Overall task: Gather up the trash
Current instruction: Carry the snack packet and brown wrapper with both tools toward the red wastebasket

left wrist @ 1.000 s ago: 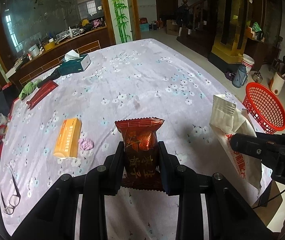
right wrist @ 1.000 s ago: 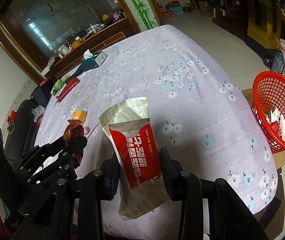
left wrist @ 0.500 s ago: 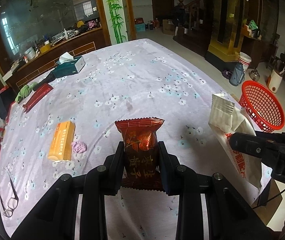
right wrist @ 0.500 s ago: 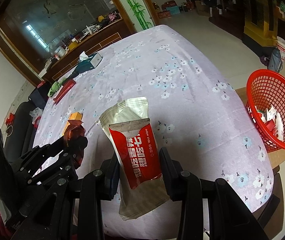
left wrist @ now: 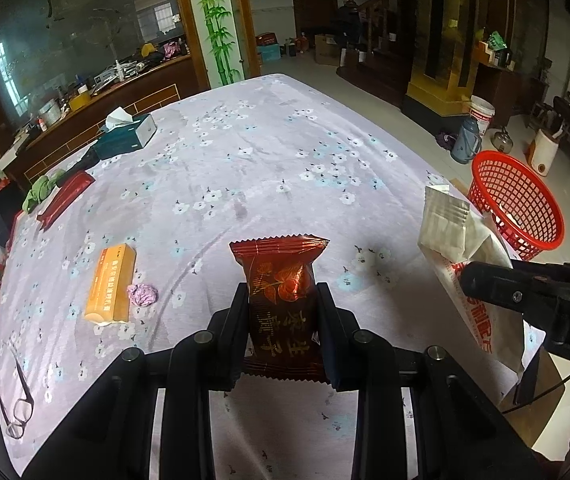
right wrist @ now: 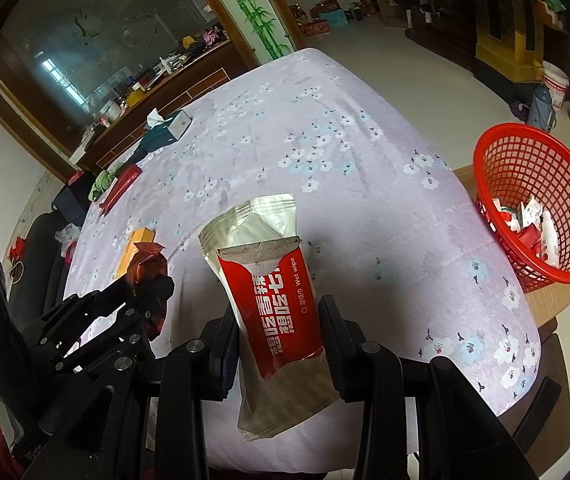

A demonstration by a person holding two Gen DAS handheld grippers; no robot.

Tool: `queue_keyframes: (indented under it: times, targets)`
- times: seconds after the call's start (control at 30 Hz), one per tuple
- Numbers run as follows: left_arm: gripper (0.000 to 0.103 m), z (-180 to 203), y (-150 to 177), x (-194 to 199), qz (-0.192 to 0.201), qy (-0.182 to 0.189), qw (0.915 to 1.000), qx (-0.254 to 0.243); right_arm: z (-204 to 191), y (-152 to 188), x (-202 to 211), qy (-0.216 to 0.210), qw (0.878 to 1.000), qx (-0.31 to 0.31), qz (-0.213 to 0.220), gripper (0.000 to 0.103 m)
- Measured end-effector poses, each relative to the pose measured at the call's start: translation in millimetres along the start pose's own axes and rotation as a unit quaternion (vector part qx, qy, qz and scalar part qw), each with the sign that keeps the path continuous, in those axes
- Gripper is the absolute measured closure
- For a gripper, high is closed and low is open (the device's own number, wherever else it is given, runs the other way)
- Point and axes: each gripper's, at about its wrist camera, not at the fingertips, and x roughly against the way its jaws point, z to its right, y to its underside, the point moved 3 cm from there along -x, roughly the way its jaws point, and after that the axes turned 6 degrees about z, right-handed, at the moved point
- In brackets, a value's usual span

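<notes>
Both grippers have backed away from the table's far end since the earlier frames, so more of the flowered cloth shows ahead and the red basket [right wrist: 537, 204] sits closer to the right view's edge. Left gripper [left wrist: 283, 320]: fingers closed on a dark red snack wrapper [left wrist: 281, 280], held upright above the table [left wrist: 245, 168]. Right gripper [right wrist: 279, 320]: fingers clamped on a red-and-silver wet wipe packet [right wrist: 273, 280], also upright, just right of the left tool. Step in hand, as judged: carry both pieces to the basket, which stands off the table's right edge on a lower surface and already holds scraps. Keep both grips firm and the wrappers vertical during transit; release only once each is over the rim — the limp packet may catch on it. An orange box [left wrist: 111, 284] and a purple crumpled scrap [left wrist: 143, 294] remain on the cloth farther left.
</notes>
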Motion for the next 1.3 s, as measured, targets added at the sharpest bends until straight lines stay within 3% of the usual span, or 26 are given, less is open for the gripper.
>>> queue_keyframes:
  times: [0.97,1.3]
  targets:
    - [0.073,59.3,-7.3,-14.5,-0.011,0.039,0.9984,-0.039,62.2,3.4,25.7,0.029,0.998,-0.057,0.01,0.063]
    - [0.073,99.0,-20.9,-20.7,-0.009,0.079,0.995,-0.06,110.0,-3.6,46.3,0.058,0.993,-0.098,0.028,0.063]
